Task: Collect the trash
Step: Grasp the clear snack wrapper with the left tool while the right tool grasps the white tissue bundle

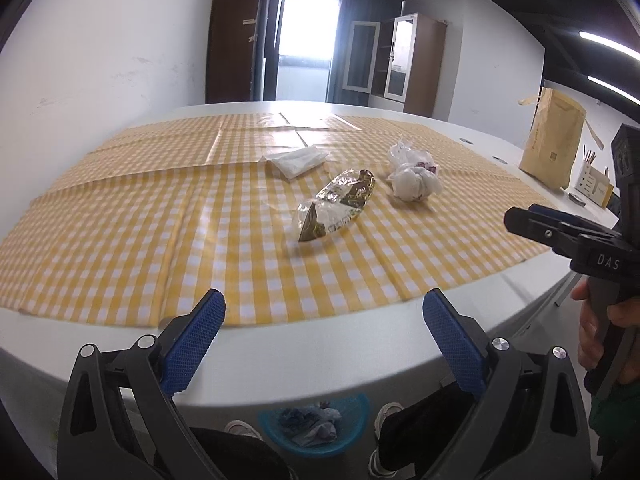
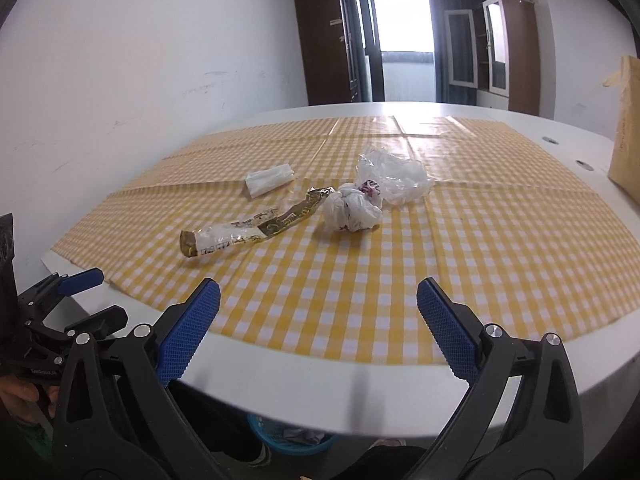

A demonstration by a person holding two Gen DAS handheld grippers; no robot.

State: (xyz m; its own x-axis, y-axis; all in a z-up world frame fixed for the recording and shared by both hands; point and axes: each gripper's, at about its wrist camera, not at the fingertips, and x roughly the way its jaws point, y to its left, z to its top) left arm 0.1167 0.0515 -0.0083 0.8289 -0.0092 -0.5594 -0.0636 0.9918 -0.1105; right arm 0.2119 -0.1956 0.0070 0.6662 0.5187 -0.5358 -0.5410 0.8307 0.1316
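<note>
Both grippers, left (image 1: 324,334) and right (image 2: 318,322), are hovering with fingers spread, holding nothing. Wrapper (image 2: 256,228) is lying on the table (image 2: 320,396) at right's 11 o'clock, long axis running 8-to-2; left looks nearer.

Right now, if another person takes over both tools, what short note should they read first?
Left tool: open, holding nothing, at the near table edge.
Right tool: open, holding nothing.
On the checked tablecloth: long snack wrapper, crumpled white bag, clear plastic bag, folded tissue.
Blue bin under the table already holds some trash.
Left: all four pieces.
</note>
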